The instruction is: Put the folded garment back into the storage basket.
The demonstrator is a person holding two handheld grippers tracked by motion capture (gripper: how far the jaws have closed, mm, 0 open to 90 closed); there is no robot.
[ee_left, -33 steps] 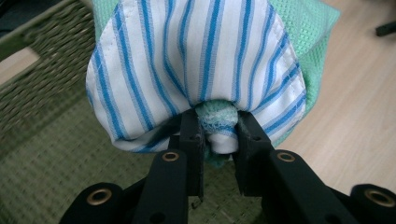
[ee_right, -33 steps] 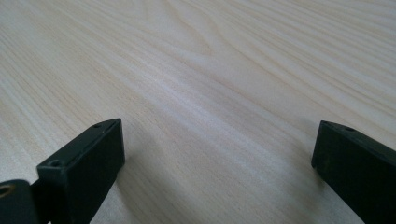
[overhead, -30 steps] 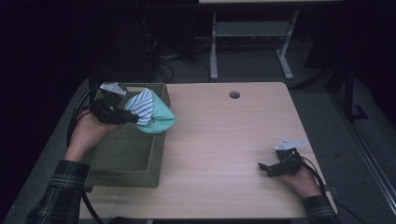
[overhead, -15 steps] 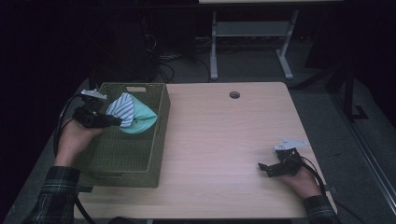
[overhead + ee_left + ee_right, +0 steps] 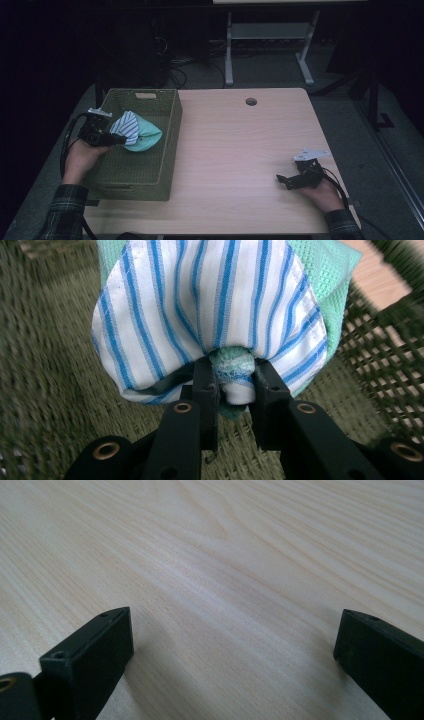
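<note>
Left gripper view: the left hand-held gripper (image 5: 231, 385) is clamped on a bunched pair of cloths, its two black jaws pinching the gathered folds of a blue-and-white striped cloth (image 5: 210, 305) and a mint-green cloth (image 5: 325, 285) behind it. In the high view, the left hand-held gripper (image 5: 116, 139) holds this bundle inside a green woven basket (image 5: 150, 172), the striped cloth (image 5: 126, 127) nearest the jaws and the green cloth (image 5: 147, 137) spreading toward the basket's middle; whether the bundle touches the basket floor cannot be told. The basket stands at the left end of the light wooden tabletop (image 5: 235, 150), partly over its edge. Well apart, near the front right corner, the right hand-held gripper (image 5: 281, 179) rests low on the wood in the person's right hand (image 5: 325, 192), its jaws spread wide with nothing between them; the right gripper view shows bare woodgrain between the right hand-held gripper (image 5: 230, 645) jaws.
</note>
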